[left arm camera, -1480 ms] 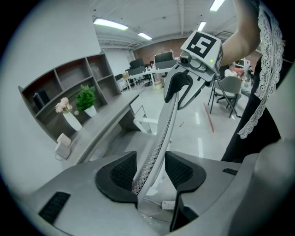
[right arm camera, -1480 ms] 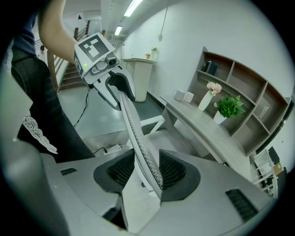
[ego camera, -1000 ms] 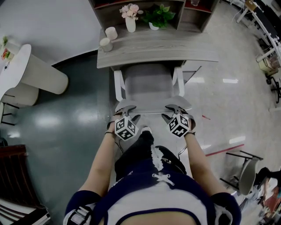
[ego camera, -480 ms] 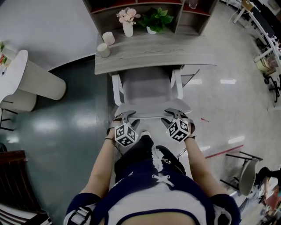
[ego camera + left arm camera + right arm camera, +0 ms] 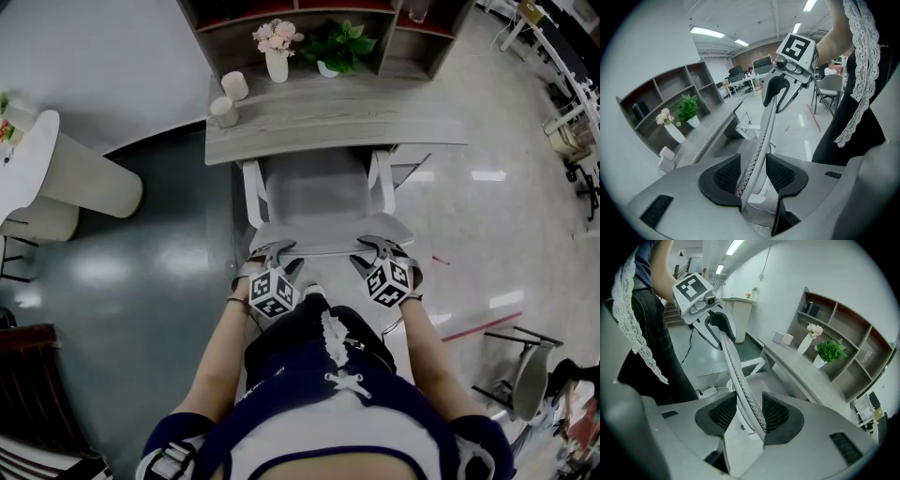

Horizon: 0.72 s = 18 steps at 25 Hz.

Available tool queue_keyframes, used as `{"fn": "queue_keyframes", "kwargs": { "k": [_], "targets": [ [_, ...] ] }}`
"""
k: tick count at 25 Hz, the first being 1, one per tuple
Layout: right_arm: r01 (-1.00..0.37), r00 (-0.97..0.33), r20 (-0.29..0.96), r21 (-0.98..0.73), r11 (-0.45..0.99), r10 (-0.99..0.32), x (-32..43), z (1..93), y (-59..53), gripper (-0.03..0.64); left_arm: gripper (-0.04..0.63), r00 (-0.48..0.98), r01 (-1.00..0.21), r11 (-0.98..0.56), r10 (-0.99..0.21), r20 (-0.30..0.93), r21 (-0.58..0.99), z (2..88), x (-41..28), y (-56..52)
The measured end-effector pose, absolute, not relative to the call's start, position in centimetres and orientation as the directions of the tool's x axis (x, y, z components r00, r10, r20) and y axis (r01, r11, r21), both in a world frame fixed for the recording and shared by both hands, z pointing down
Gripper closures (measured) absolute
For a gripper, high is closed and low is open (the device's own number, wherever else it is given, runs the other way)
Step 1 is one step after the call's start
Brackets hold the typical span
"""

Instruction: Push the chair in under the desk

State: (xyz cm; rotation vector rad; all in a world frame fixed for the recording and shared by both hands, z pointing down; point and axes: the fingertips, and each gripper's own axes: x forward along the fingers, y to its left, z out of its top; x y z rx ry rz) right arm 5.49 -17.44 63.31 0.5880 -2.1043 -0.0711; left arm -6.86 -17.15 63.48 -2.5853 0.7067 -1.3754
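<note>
The chair has a white frame and a grey seat [image 5: 319,192], whose front reaches under the grey wooden desk [image 5: 394,117]. Its thin mesh backrest [image 5: 328,234] faces me. My left gripper [image 5: 278,249] holds the backrest's top edge on the left, and my right gripper [image 5: 376,245] holds it on the right. In the left gripper view the backrest [image 5: 761,136] runs up between the pads of the left gripper [image 5: 753,176], whose jaws have just been closing on it. In the right gripper view the backrest [image 5: 736,371] fills the gap of the right gripper [image 5: 749,416].
On the desk stand a vase of pink flowers [image 5: 277,52], a green plant [image 5: 337,45] and two cups [image 5: 230,97], below a shelf unit [image 5: 412,33]. A white round table [image 5: 28,141] is at the left. Another chair [image 5: 523,375] stands at the right.
Both grippers stay on the backrest's top edge. The chair and desk look much the same; only the view has shifted slightly.
</note>
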Motion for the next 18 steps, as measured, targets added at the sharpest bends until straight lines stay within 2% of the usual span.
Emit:
{"fn": "queue_keyframes", "kwargs": {
  "k": [18],
  "targets": [
    [-0.392, -0.455, 0.768, 0.282, 0.876, -0.451, 5.4, 63.4, -19.2, 0.457, 0.425, 0.491, -0.33, -0.877, -0.476, 0.73, -0.35, 63.3, -7.0, -18.7]
  ]
}}
